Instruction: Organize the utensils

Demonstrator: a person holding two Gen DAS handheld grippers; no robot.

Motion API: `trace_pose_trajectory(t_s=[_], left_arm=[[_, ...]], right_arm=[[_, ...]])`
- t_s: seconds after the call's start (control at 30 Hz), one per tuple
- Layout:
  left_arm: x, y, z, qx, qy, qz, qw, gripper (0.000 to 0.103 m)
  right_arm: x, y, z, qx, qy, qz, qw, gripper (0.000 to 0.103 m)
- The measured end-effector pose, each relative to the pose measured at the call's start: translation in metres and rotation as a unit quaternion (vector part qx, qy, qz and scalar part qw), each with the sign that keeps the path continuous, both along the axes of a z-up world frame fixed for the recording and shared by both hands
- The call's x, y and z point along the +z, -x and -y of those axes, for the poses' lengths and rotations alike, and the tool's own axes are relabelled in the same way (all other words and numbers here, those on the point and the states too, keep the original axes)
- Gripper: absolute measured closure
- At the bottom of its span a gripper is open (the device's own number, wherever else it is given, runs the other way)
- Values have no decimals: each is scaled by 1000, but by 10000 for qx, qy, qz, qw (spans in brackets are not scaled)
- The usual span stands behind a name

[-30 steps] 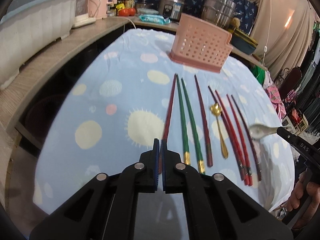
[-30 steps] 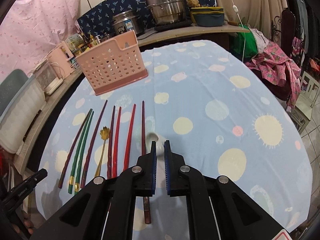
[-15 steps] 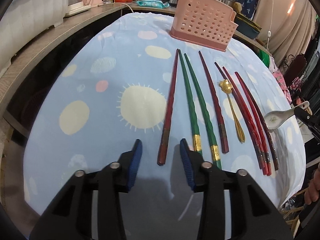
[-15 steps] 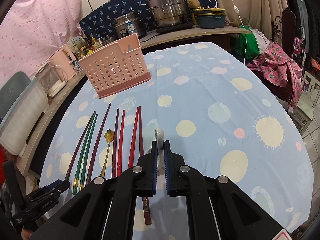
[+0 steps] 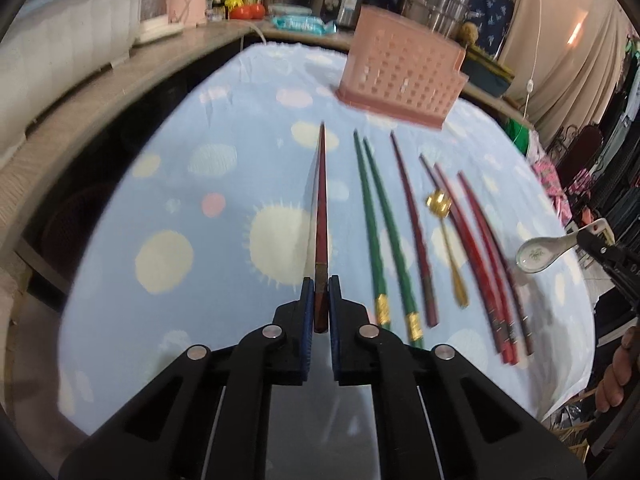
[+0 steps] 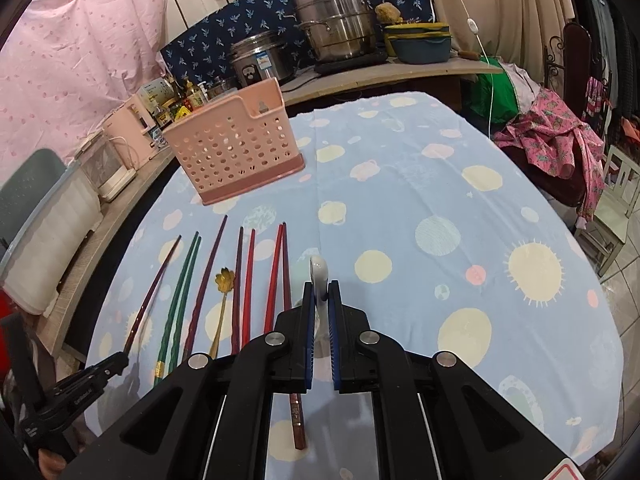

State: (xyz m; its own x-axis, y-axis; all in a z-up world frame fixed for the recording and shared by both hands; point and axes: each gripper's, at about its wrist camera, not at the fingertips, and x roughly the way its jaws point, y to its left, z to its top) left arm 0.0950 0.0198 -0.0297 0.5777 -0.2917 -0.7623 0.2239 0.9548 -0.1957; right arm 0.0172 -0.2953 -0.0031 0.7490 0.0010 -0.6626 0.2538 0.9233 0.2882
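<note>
Dark-red chopstick sits clamped by its butt in my left gripper; my right gripper pinches the white spoon near the pink basket.

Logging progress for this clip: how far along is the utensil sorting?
Barely begun. Nothing can be seen inside the pink basket. In hand: the left gripper is shut on a dark red chopstick, and the right gripper on a white ceramic spoon. Left on the tablecloth: the green chopsticks, other red ones and the gold spoon.
</note>
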Motion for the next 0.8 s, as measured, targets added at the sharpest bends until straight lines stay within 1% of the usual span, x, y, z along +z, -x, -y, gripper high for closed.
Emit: trace_pose_trajectory(t_s=[0.1,0.27,0.4,0.53,0.63,0.8], left_arm=[[26,-1,-4,21,122,261,9996,96],[80,-12,-7,16,323,811,9962,96],[127,-29,-3,15,411,1368,9897,96],[159,-48,6,44,376,1802,9829,96],[180,-64,15,29,340,2034,9785,96],[224,-90,31,-66,521,2406,9692,96]], right_arm=[[15,-2,1,24,74,179,9998,96],[42,-17,6,84,186,460,9987,96],[62,-36,14,133,210,684,9974,96],[78,-59,19,169,277,844,9959,96],[85,-78,24,214,220,880,9957,96],[98,-116,30,277,192,976,9947,96]])
